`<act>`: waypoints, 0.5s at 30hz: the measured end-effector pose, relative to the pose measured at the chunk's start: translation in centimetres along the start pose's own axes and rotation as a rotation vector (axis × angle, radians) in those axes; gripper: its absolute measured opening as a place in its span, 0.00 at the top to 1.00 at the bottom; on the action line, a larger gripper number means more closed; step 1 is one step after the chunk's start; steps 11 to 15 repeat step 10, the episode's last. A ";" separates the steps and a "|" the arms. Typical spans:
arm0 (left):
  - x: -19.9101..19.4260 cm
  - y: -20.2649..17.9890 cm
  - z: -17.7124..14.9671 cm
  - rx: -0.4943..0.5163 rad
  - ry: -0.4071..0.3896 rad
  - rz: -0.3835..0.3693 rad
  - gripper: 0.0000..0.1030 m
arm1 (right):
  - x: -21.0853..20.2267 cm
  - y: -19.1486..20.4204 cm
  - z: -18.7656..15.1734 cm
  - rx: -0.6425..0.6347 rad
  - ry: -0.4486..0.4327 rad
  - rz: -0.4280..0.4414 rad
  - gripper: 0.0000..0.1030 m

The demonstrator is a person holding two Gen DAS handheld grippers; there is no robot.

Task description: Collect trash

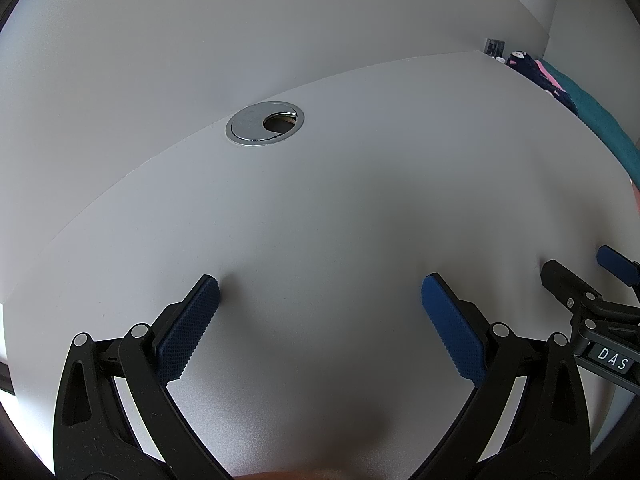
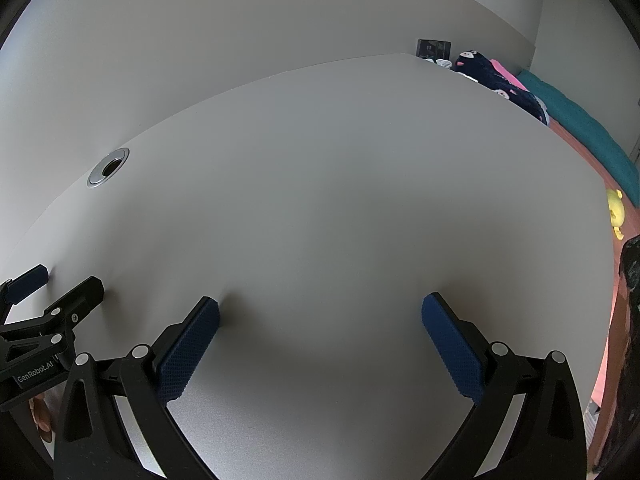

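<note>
Low in both frames, the left gripper and right gripper hover side by side over the white desk, fingers spread wide and holding nothing, likely poised to search. No trash shows; a dark bag edges the lower right.

A pale grey surface runs up to a plain wall, with a round metal cable grommet set into it near the far left edge, its dark hole open. Beyond the far right corner lies dark blue patterned fabric beside a pink piece and a teal blanket, with a small dark box against the wall. A yellow toy sits on the reddish floor at right.
</note>
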State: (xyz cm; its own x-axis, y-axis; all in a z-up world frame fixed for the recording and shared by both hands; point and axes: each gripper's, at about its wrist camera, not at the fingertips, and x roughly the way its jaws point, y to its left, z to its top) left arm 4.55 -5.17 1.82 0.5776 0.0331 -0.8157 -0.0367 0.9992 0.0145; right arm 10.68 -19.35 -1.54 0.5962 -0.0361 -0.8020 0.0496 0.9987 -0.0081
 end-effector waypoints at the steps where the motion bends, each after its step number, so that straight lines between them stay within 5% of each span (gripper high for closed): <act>1: 0.0 0.0 0.0 0.000 0.000 0.000 0.05 | 0.0 0.0 0.0 0.000 0.000 0.000 0.02; 15: 0.0 0.0 0.0 0.000 0.000 0.000 0.05 | 0.0 0.0 0.0 0.000 0.000 0.000 0.02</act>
